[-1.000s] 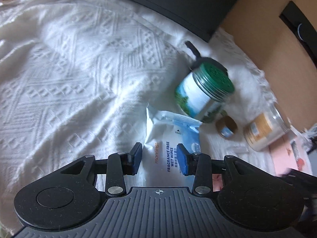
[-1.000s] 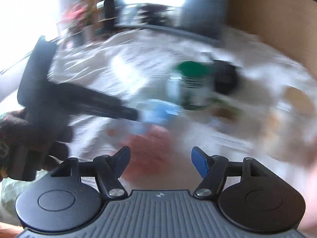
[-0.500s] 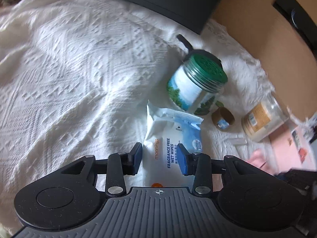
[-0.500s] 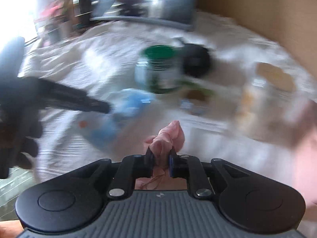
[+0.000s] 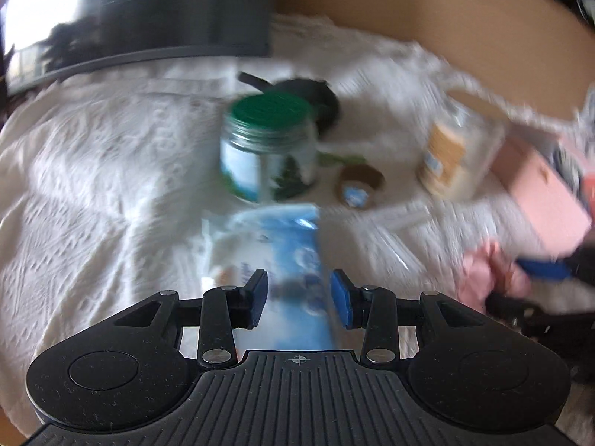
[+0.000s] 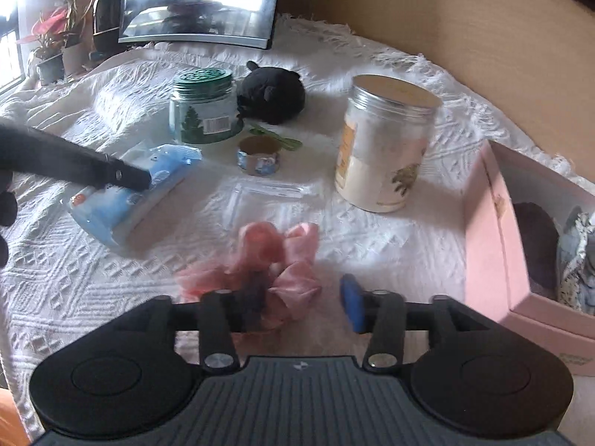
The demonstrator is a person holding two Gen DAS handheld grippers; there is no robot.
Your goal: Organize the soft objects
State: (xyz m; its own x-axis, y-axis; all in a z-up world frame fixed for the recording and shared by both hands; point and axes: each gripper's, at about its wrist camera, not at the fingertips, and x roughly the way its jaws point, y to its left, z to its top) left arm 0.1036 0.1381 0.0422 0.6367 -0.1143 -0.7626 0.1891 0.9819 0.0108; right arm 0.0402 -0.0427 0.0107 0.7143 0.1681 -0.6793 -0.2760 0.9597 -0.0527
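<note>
L wrist view: left gripper (image 5: 299, 299) jaws apart, astride soft blue-white plastic wet-wipes pack (image 5: 277, 256); blurred.
R wrist view: right gripper (image 6: 305, 306) spread wide over crumpled pink satin scrunchie (image 6: 277, 260) on knitted white cloth (image 6: 74, 267). Pink cardboard box (image 6: 491, 260) holds dark and patterned fabrics.

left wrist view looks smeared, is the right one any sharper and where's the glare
Left wrist view: heavy motion blur, wipes pack and green-lid jar smeared, only the left gripper crisp. Right wrist view: mostly sharp, blur only on the pink cloth; glare blows out the monitor.
</note>
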